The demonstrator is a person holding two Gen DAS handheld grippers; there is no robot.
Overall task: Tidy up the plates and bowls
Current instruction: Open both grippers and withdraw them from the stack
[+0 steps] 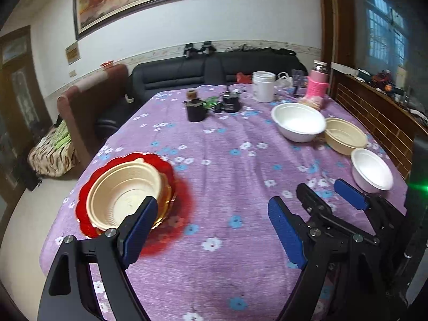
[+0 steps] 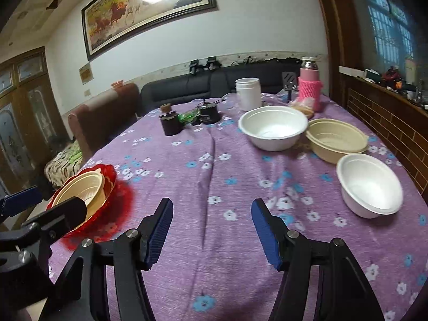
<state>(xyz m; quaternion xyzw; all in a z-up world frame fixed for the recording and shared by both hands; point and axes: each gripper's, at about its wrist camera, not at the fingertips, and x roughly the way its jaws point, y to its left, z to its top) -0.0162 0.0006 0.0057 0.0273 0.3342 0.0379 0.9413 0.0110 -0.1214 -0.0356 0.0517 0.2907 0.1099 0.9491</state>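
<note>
Bowls sit in two groups on your purple flowered tablecloth (image 1: 214, 165). From the left wrist, your left gripper (image 1: 211, 230) hangs above the near part of the cloth with its blue pads spread wide and nothing between them. Just past its left finger, a cream bowl (image 1: 125, 195) is nested on a gold plate (image 1: 165, 206), which rests on a red plate (image 1: 88, 203) near the table's left edge. Your right gripper (image 1: 337, 195) shows at the lower right, jaws apart and empty. Beyond it, along the right side, stand a small white bowl (image 1: 371, 171), a tan bowl (image 1: 345, 136) and a large white bowl (image 1: 298, 121) (the tan one appears to touch the large white one).

From the right wrist, the right gripper (image 2: 211, 230) is spread over bare cloth, holding nothing. The small white bowl (image 2: 369, 190) lies to its right, the tan bowl (image 2: 337, 139) and the large white bowl (image 2: 272, 131) farther back. At far left, the left gripper (image 2: 42, 203) partly hides the cream bowl (image 2: 80, 190) on the red plate (image 2: 109, 187). A white jar (image 2: 248, 93), a pink flask (image 2: 309, 88) and dark cups (image 2: 169, 123) stand at the far end.
</note>
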